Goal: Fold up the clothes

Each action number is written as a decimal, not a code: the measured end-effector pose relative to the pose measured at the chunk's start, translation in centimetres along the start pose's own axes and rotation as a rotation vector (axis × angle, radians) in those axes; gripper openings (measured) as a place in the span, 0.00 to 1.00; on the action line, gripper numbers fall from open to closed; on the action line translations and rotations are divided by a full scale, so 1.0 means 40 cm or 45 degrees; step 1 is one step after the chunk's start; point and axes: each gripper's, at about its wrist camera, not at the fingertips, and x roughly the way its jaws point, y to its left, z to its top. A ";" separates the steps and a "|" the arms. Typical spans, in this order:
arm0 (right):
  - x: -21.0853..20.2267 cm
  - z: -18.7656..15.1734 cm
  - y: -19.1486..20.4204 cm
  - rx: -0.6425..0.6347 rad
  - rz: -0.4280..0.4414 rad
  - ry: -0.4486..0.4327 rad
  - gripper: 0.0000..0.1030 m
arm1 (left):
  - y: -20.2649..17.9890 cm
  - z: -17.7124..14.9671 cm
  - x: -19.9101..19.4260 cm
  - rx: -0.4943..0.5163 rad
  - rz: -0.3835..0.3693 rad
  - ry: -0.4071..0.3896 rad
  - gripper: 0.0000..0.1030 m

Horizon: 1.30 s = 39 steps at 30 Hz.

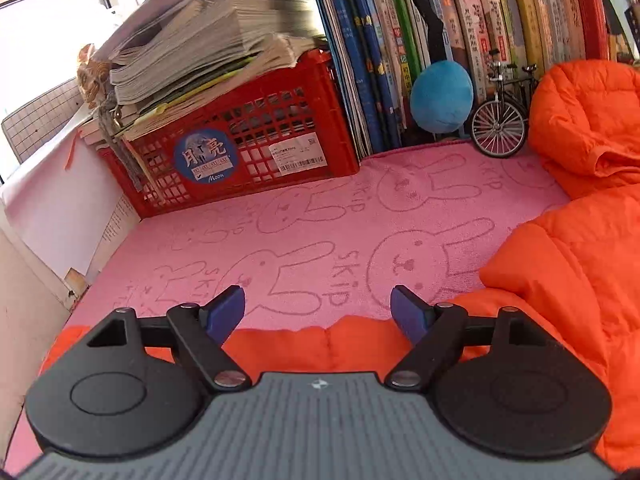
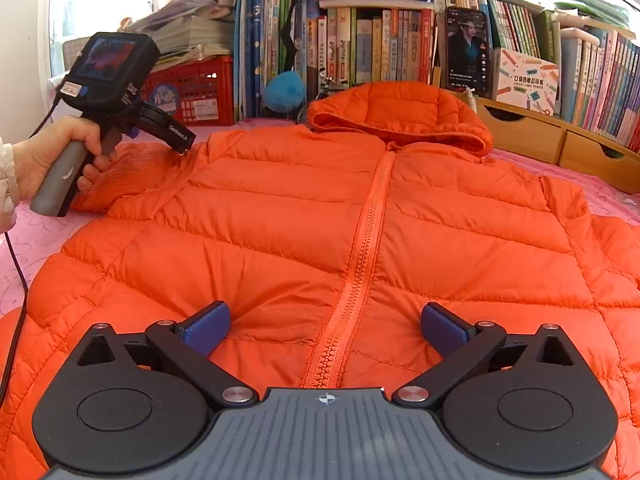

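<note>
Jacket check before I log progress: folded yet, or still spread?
Spread: the jacket lies flat, zipped, both sleeves out, hood up top.

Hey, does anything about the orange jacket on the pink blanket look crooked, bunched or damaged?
Nothing stands out. The orange quilted puffer jacket lies flat, front up, zipped, hood up top, on the pink bunny-print blanket. No damage shows.

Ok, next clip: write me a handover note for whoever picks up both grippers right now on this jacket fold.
Left gripper: open, nothing between the jaws, over the jacket's sleeve edge near the red crate.
Right gripper: open wide, empty, above the lower front, astride the zipper.
Orange puffer jacket: spread front-up on the pink towel, zipped, hood toward the bookshelf, sleeves out to the sides.
Done: jacket laid out flat.
Left: every fold; probably sleeves inward first, then the body.
</note>
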 end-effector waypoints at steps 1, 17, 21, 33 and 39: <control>0.000 0.000 -0.003 0.008 0.006 -0.001 1.00 | 0.002 -0.009 -0.045 -0.009 -0.035 -0.046 0.77; -0.234 -0.085 -0.613 0.743 -0.388 -0.306 1.00 | -0.493 -0.026 -0.477 0.460 -0.723 -0.483 0.88; -0.289 -0.151 -0.790 0.967 -0.491 -0.357 1.00 | -0.655 -0.016 -0.478 0.521 -0.829 -0.439 0.87; -0.247 -0.190 -0.985 1.117 -0.506 -0.347 1.00 | -0.871 -0.079 -0.406 0.611 -0.819 -0.287 0.88; -0.207 -0.189 -1.031 1.179 -0.484 -0.322 1.00 | -0.862 -0.072 -0.394 0.570 -0.856 -0.247 0.89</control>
